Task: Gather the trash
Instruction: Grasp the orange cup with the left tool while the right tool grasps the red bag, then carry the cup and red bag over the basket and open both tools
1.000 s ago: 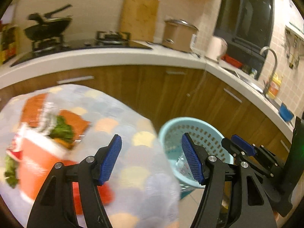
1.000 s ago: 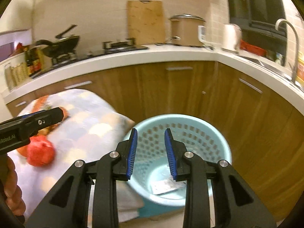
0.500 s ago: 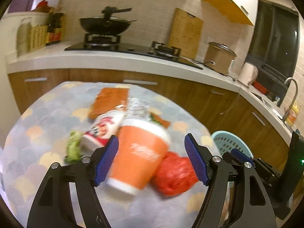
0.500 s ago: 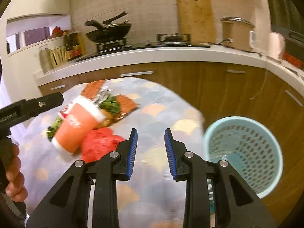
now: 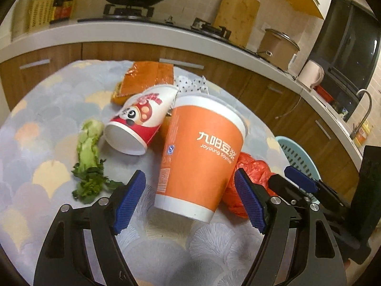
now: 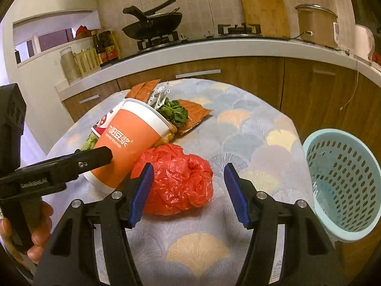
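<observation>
A large orange paper cup (image 5: 202, 157) lies tilted on the patterned table, base toward me. My left gripper (image 5: 190, 202) is open, its pads on either side of the cup's base, not touching. A crumpled red plastic bag (image 6: 176, 183) lies right of the cup. My right gripper (image 6: 188, 193) is open with the bag between its pads. The cup (image 6: 128, 140) and the left gripper (image 6: 71, 164) show in the right wrist view. A red-and-white cup (image 5: 140, 124), green leaves (image 5: 89, 164) and orange wrappers (image 5: 145, 78) lie behind.
A light blue perforated trash basket (image 6: 343, 183) stands off the table's right edge, also in the left wrist view (image 5: 295, 157). The table (image 6: 250, 128) has a scalloped cloth. A kitchen counter (image 6: 214, 47) with stove and wok runs behind.
Both grippers swung left from the basket to the table and closed in on the trash. The right gripper opened wide around the red bag.
</observation>
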Tool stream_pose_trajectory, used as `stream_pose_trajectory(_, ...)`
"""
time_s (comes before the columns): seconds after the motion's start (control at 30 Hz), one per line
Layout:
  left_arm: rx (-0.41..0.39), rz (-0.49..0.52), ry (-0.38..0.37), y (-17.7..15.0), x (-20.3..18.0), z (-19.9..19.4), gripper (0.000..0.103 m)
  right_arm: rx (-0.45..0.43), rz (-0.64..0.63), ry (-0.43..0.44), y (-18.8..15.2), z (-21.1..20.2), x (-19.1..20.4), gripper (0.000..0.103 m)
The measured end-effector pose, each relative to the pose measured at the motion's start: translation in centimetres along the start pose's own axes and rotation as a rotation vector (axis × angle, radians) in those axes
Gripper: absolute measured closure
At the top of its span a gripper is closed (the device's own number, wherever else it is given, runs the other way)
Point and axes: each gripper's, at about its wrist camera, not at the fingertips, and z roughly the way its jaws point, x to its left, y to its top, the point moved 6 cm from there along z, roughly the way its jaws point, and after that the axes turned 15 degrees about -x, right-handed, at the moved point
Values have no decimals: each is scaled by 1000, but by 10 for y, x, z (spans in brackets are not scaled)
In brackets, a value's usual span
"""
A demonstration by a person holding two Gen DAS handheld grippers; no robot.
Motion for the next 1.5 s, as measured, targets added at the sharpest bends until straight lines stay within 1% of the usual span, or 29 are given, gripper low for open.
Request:
stream_pose_trajectory(0.17,26,-22,-25,-4,-2,12,28,16,8,2,-1,4,-1,45)
stream_pose_trajectory(0.2,32,-18,-28,-5,-3,15,30,16,7,1,0,4,-1,45)
stream_pose_trajectory(0.23,36,-15,-26,-7,-4,16,35,16,7,0,0,5,-1,44)
stream_pose_trajectory(0.3,32,-15,-24,-9,-4,16,35,18,8,-1,0,5,-1,42)
stream_pose_trajectory(0.37,24,-28,-31,-10,-5,12,38,21,6,0,0,6,0,41)
stream_pose_trajectory(0.4,13,-37,-36,-10,-5,9,40,26,2,1,-1,7,1,41)
stream_pose_trajectory(0.5,-20,-40,-36,-9,-7,0,41,41,-20,4,-1,10,6,34)
stream_pose_trajectory(0.57,-36,-58,-41,-6,-6,-6,41,58,-32,10,-2,13,10,24)
stream_pose_trajectory(0.6,-41,-66,-45,-5,-6,-8,41,68,-35,10,-2,15,11,22)
stream_pose_trajectory(0.63,-48,-73,-46,-3,-6,-11,41,81,-40,9,-4,18,13,21)
stream_pose_trajectory(0.83,-109,-108,-40,8,2,-30,41,155,-73,-4,-13,32,18,21)
stream_pose_trajectory(0.9,-123,-118,-33,12,4,-33,41,160,-77,2,-13,33,20,27)
stream_pose_trajectory(0.93,-126,-121,-29,13,5,-34,41,163,-74,9,-14,33,20,37)
stream_pose_trajectory(0.97,-127,-123,-26,13,6,-35,41,165,-70,17,-14,33,21,44)
stream_pose_trajectory(1.0,-128,-126,-23,13,8,-36,41,163,-68,19,-14,32,21,47)
stream_pose_trajectory(1.07,-126,-130,-22,14,8,-36,41,147,-68,18,-11,28,22,59)
stream_pose_trajectory(1.17,-126,-124,-28,14,5,-37,41,114,-64,-1,-4,18,19,65)
stream_pose_trajectory(1.33,-132,-100,-54,21,-13,-37,41,44,-51,-42,18,-3,1,66)
stream_pose_trajectory(1.5,-134,-69,-94,27,-46,-30,41,-24,-47,-100,42,-26,-27,66)
